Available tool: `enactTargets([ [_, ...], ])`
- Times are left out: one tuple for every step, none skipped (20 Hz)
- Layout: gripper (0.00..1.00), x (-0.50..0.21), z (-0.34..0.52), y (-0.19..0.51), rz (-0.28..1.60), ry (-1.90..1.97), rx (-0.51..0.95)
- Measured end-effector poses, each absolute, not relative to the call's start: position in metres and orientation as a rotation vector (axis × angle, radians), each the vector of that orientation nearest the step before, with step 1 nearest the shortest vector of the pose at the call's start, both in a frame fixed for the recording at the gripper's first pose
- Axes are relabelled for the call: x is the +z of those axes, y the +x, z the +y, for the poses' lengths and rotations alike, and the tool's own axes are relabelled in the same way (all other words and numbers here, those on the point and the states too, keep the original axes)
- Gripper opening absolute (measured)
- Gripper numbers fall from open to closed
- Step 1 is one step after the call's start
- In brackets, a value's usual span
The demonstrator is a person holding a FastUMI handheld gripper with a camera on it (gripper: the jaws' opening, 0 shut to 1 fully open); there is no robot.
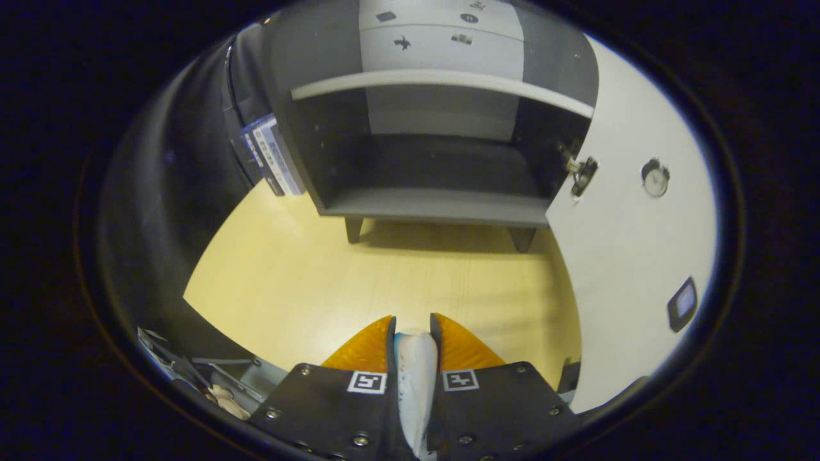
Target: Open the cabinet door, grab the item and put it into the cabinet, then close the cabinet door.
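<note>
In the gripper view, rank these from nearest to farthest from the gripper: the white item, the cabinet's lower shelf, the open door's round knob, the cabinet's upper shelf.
1. White item, clamped between the gripper fingers.
2. Round knob, on the open door, to the right.
3. Lower shelf, ahead across the table.
4. Upper shelf, above it, farthest.

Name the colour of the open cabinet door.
White: the cabinet door shows best in the gripper view, swung open.

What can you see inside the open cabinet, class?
The cabinet has one shelf and a bare dark floor; nothing is stored there. Its shadowed rear corners are unclear. The gripper holds the white item short of it.
</note>
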State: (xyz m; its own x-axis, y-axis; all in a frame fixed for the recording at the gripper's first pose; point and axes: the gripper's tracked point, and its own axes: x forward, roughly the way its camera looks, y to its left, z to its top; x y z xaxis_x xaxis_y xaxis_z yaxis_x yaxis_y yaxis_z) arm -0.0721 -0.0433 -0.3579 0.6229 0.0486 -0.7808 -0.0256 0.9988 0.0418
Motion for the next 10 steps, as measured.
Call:
enactTargets([
  [0.18,-0.337,-0.044,-0.064,0.861,0.034,0.045],
  [0.18,-0.315,-0.044,-0.055,0.825,0.038,0.048],
  [0.18,-0.296,-0.049,-0.045,0.800,0.034,0.051],
  [0.18,-0.277,-0.052,-0.040,0.785,0.027,0.046],
  [0.18,-0.262,-0.057,-0.033,0.770,0.022,0.039],
  [0.18,-0.244,-0.060,-0.026,0.747,0.020,0.036],
  [0.18,-0.228,-0.060,-0.019,0.724,0.021,0.036],
  [0.18,-0.212,-0.062,-0.012,0.703,0.029,0.035],
  [0.18,-0.200,-0.064,-0.005,0.686,0.036,0.038],
  [0.17,-0.188,-0.066,0.004,0.663,0.042,0.034],
])
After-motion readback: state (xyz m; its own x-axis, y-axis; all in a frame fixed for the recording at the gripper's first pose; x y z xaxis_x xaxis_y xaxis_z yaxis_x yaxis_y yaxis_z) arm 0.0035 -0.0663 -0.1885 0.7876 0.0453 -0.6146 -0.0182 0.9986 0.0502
